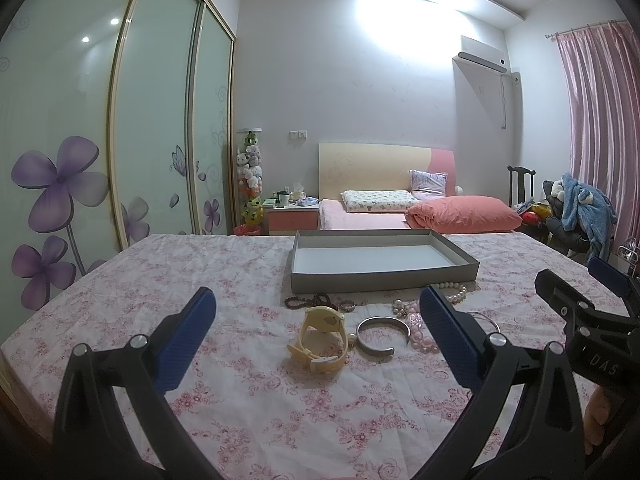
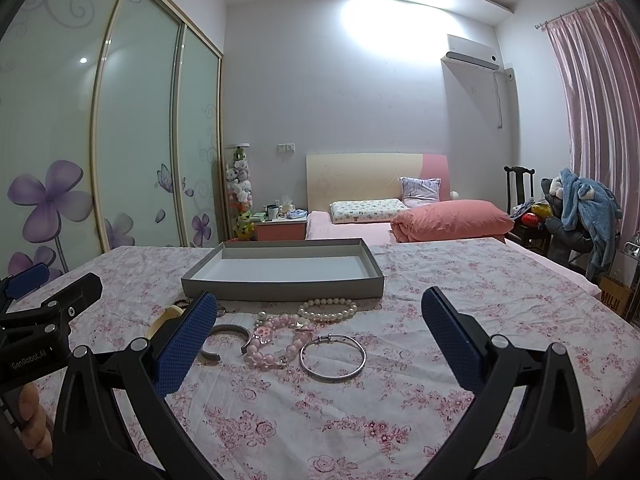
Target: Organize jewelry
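We see the left gripper (image 1: pixel 318 320) and right gripper (image 2: pixel 320 320) spread wide, empty, above the floral cloth (image 2: pixel 460 300). Watch (image 1: pixel 322 338), cuff (image 1: pixel 382 336), pink beads (image 2: pixel 272 344), pearls (image 2: pixel 330 310), bangle (image 2: pixel 333 358) lie before the gray tray (image 2: pixel 280 280); possibly a ring (image 1: pixel 347 305).

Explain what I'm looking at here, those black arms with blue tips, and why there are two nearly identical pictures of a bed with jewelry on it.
These are two handheld grabbing tools, one in each of a person's hands, each with a camera looking forward between its jaws. One picture comes from the left gripper, the other from the right gripper. Both stand open and hold nothing. On the floral bedspread lie a cream watch, an open silver cuff, a pink bead bracelet, a white pearl strand, a thin silver bangle and a dark bead bracelet. Behind them sits an empty grey tray, likely where the jewelry goes.
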Motion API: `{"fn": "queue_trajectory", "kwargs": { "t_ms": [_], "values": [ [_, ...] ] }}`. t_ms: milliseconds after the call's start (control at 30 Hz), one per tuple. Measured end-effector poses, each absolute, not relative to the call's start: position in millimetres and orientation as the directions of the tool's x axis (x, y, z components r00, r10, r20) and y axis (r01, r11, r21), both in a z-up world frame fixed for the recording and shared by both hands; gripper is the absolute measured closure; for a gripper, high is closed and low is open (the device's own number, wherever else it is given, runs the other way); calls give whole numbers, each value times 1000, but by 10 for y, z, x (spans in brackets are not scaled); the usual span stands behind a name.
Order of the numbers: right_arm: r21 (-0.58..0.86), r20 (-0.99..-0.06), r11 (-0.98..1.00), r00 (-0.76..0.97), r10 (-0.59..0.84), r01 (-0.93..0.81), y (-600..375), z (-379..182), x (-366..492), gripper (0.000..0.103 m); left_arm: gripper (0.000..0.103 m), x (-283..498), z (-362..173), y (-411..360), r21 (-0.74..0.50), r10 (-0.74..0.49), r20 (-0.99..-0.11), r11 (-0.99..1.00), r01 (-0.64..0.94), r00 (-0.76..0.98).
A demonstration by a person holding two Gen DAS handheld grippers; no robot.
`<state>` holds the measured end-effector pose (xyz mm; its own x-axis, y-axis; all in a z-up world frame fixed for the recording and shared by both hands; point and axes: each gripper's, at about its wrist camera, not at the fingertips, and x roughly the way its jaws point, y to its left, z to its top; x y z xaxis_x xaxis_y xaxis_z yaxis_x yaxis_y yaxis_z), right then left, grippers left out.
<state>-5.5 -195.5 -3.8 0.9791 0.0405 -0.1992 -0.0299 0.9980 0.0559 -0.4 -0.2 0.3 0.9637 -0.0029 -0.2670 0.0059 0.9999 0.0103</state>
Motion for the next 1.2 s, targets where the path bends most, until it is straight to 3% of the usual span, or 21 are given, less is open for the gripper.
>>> {"fn": "queue_trajectory", "kwargs": {
  "t_ms": [900,1033,1200],
  "values": [
    [54,-212,998,977,40,-29,-1920,-66,-32,2,4,7,1,3,9,0,-274,1000,3,962],
    [59,-261,997,964,58,-44,-1951,-168,64,2,4,146,-179,71,-20,-1,-323,1000,-6,946],
    [54,-461,994,881,109,-95,-1955,-348,405,2,4,322,-284,165,-26,0,-400,1000,-11,916]
  ]
}}
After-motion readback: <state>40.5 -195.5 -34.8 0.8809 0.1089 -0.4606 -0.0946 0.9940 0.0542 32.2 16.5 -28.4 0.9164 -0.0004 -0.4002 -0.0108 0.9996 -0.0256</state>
